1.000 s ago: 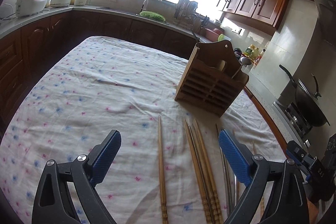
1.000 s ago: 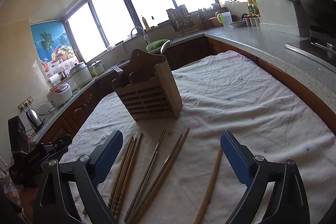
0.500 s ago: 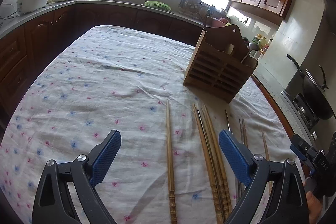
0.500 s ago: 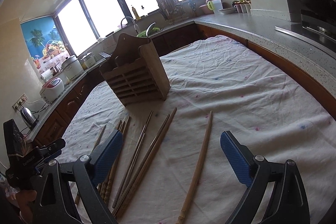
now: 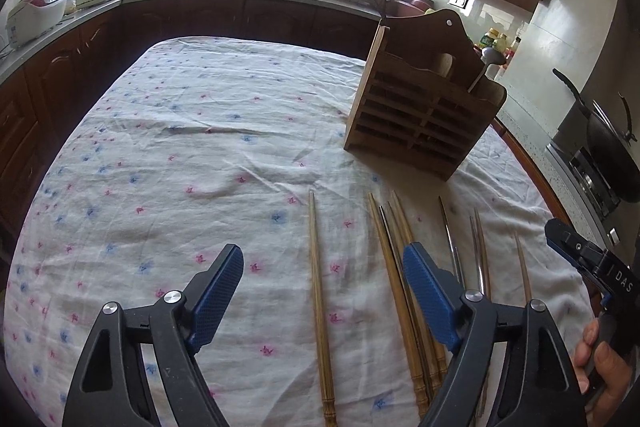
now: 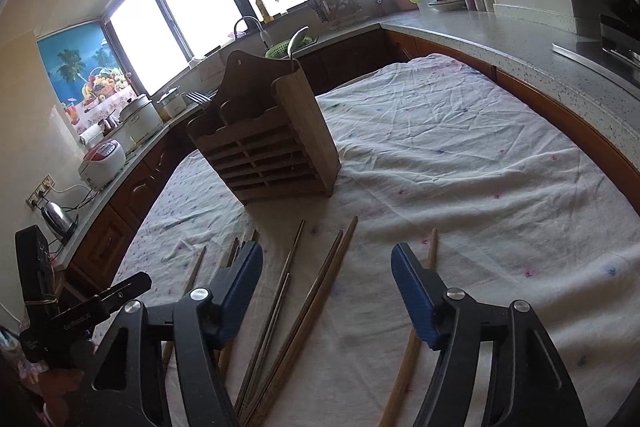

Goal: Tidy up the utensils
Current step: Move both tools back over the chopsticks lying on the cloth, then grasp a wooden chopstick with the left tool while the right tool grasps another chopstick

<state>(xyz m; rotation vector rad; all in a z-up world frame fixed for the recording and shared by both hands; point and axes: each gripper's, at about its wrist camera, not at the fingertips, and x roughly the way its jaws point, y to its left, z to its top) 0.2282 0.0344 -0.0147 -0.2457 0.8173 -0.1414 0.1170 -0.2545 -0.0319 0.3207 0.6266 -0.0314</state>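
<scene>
Chopsticks, long thin wood & metal (image 5: 318, 291), lie loose on floral cloth at 6 o'clock of slatted wooden holder (image 5: 420, 119); both grippers, L (image 5: 323, 297) & R (image 6: 326, 293), moved in closer w/ jaws just narrowing, empty—pickup imminent.

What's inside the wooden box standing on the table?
A metal spoon sticks out of the wooden holder, beside a pale rounded handle. Fork tines show behind it. The walls hide anything deeper.
</scene>
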